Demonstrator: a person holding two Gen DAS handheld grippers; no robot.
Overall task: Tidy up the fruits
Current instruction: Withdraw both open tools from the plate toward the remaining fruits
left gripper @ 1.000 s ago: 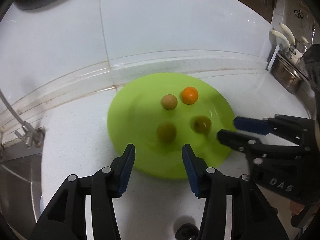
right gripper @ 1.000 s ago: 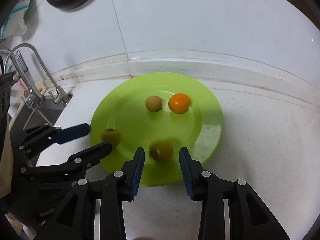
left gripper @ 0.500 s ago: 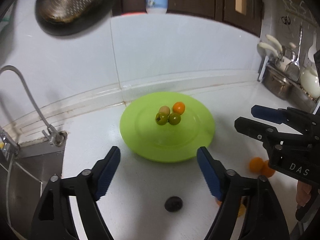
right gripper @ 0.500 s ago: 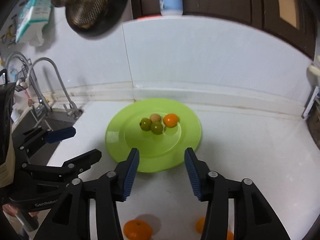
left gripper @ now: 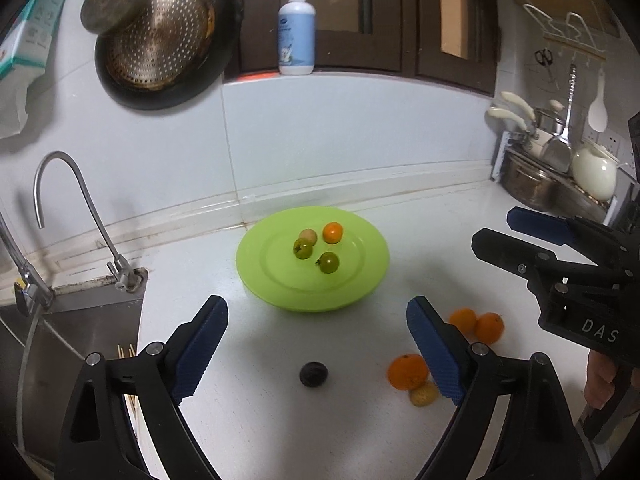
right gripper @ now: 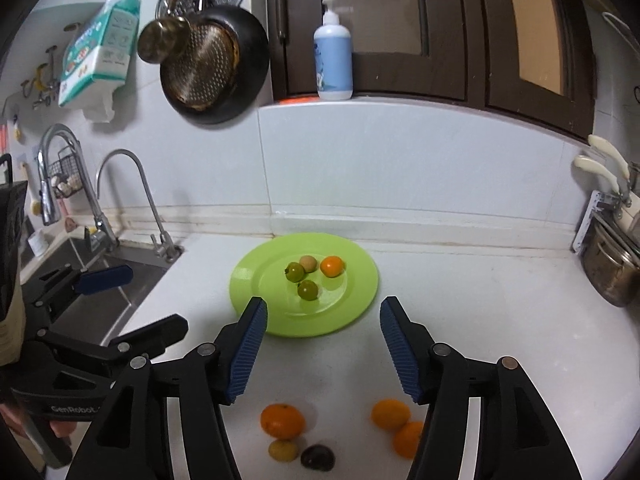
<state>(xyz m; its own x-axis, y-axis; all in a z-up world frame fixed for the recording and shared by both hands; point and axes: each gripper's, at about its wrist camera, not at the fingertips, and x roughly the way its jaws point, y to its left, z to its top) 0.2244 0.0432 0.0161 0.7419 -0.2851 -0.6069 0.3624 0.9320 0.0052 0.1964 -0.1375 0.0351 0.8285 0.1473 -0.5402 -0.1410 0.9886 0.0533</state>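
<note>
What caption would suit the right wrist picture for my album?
Green plate holding four small fruits, five more loose on the counter, right hand-held gripper opening, empty.

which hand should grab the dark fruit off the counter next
Probably left. The dark fruit lies centred between the left gripper's fingers, which are opening and hold nothing. For the right gripper it sits low near the frame's bottom edge.

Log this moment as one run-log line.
left gripper: opening, empty | right gripper: opening, empty | green plate: four fruits | counter: five fruits loose
</note>
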